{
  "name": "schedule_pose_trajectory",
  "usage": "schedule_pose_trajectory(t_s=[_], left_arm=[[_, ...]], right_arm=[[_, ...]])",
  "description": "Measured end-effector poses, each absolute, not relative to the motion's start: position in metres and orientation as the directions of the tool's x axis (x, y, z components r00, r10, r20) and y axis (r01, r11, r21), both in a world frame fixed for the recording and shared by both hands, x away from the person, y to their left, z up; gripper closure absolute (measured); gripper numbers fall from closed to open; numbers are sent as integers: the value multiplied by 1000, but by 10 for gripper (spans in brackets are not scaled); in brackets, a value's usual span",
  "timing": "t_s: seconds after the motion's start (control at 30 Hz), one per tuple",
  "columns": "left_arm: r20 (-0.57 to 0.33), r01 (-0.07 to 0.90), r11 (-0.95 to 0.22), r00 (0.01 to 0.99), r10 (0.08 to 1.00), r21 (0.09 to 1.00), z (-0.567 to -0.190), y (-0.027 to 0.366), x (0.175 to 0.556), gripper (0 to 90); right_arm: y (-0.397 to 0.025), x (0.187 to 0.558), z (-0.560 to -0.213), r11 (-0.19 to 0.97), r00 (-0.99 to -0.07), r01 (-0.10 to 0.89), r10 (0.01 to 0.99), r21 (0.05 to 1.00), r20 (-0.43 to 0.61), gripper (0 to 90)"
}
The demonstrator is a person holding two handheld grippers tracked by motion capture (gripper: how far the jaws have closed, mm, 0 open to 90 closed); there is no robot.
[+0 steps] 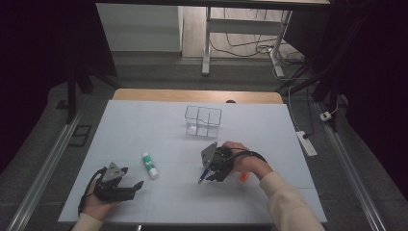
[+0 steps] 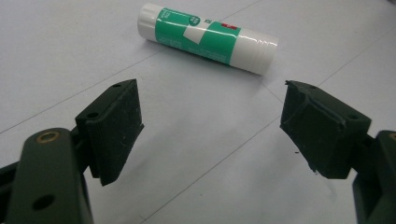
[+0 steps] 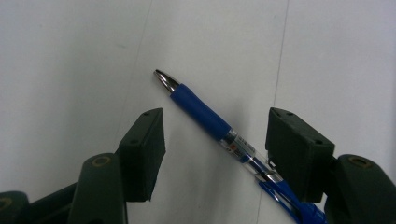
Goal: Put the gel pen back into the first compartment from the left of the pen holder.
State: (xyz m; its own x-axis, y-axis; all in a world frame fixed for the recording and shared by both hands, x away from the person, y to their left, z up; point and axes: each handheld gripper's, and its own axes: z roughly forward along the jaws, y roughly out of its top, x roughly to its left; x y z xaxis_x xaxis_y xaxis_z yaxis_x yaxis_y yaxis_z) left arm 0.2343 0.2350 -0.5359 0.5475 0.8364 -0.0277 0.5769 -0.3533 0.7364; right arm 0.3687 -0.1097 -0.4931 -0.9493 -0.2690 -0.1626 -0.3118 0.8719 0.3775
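**Right gripper view: pen between the jaws, not clamped yet**

Right gripper view has the right gripper [image 3: 210, 149] spread wide over a blue ballpoint pen [image 3: 210, 119]. Nothing gripped. Pen lies flat on the white table [image 3: 70, 56], diagonal across the gap, metal tip pointing away from the camera. Its clear barrel runs right up against the right-hand jaw; I can't tell if it touches.

Left gripper [image 2: 210, 135] sits at the near left corner, also wide open, holding nothing. Green-and-white glue stick [image 2: 208, 38] lies flat just past its jaws, apart from them.

High view, near to far: left gripper [image 1: 126, 179] near left, glue stick [image 1: 149, 165] just beyond it, right gripper [image 1: 208, 169] right of centre with the pen [image 1: 202, 176] poking out beneath it. Small orange item [image 1: 244, 176] under the right hand, too hidden to identify. Clear four-compartment organizer [image 1: 203, 121] stands farther back, centre, looks empty.

Risks, my read:
- Pen is off-centre in the gap. Closing now likely shoves it sideways or rolls it before the far jaw arrives.
- Diagonal lie means a skewed pinch; the pen could pivot or hang tip-down when lifted.
- Smooth round barrel on flat pads: slip risk.
- A tilted pen may catch the organizer rim if it's dropped in there.
- Glue stick can roll if the left jaws nudge it.
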Motion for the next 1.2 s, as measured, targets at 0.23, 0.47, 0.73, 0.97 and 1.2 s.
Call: schedule_pose_trajectory(t_s=[0.23,0.47,0.73,0.97,1.2], left_arm=[[-28,578,-356,549,835,734,-537,235,235,205],[-29,578,-358,552,833,734,-538,235,235,205],[-26,580,-364,555,831,729,-538,235,235,205],[-25,580,-365,555,831,728,-538,235,235,205],[-36,579,-359,560,828,732,-538,235,235,204]], right_arm=[[-105,369,-499,870,-939,-340,-296,357,-174,444],[-100,370,-501,872,-924,-378,-337,312,-178,521],[-93,371,-500,866,-908,-418,-392,274,-144,598],[-88,371,-500,851,-887,-462,-443,250,-130,641],[-88,372,-501,821,-856,-516,-505,245,-110,737]])
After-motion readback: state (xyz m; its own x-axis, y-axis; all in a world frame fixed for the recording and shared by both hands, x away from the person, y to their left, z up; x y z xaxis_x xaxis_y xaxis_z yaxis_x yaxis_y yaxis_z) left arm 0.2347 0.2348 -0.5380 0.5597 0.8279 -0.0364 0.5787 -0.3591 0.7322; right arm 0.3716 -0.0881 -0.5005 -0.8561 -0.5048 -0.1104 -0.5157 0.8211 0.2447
